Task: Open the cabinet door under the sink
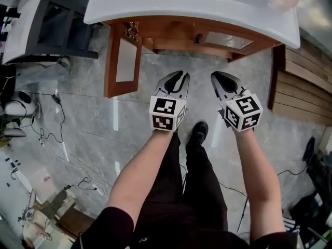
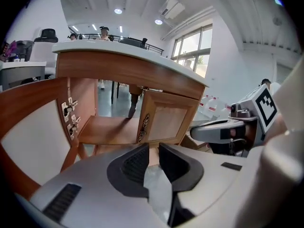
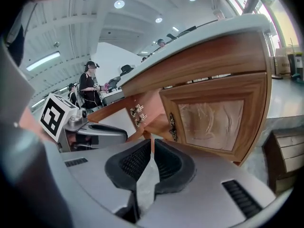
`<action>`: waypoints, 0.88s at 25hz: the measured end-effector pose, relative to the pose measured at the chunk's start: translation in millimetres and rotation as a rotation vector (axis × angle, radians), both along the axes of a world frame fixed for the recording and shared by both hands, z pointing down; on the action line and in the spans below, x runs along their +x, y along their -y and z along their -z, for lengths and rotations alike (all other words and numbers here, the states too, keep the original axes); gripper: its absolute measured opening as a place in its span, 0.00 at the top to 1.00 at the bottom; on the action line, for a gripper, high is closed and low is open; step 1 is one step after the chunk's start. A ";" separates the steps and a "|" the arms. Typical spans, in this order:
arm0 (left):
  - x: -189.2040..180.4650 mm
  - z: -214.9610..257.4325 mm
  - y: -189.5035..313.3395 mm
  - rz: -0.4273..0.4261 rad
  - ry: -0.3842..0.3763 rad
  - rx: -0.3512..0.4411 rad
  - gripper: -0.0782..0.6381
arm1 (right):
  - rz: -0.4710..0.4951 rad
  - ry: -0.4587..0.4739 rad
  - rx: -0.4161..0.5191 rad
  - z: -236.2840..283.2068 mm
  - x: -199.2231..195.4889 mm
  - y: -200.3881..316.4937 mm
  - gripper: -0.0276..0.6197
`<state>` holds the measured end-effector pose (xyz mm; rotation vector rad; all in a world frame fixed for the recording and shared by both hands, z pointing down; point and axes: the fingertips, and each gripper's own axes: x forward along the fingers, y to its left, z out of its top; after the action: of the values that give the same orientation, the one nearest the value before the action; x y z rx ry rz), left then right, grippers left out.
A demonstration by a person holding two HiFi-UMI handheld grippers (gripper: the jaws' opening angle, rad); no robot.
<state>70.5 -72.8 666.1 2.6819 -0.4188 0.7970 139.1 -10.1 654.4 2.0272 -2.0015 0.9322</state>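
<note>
The left claw (image 1: 179, 75) and right claw (image 1: 217, 77) hang empty, jaws narrowly parted, well back from the brown wooden cabinet (image 1: 171, 34) under the white sink (image 1: 192, 8). Its left pale-panelled door (image 1: 123, 61) stands wide open and the right door (image 1: 228, 39) looks ajar, so the task seems done.

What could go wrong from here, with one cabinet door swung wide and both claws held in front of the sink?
1. The left door stands wide open to the side of the left claw; a sideways swing could knock it and strain its hinges.
2. The right door seems only partly open; the right claw, empty with jaws almost together, might slip off its handle.
3. Loose cables on the floor could cause a stumble.
</note>
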 end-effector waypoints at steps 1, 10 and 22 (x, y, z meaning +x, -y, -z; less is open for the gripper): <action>6.1 -1.6 3.3 -0.007 0.001 0.002 0.79 | -0.004 0.004 -0.004 -3.7 3.0 2.7 0.90; 39.8 -27.6 53.8 -0.060 0.020 0.015 0.79 | -0.022 -0.015 -0.046 -53.9 27.6 59.0 0.84; 41.0 -59.6 94.4 -0.178 0.049 0.021 0.79 | -0.205 -0.010 -0.091 -93.4 45.4 120.4 0.70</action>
<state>111.5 -167.2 725.7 2.7524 -0.2031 0.9148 184.5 -130.6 747.8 2.2116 -1.7357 1.0285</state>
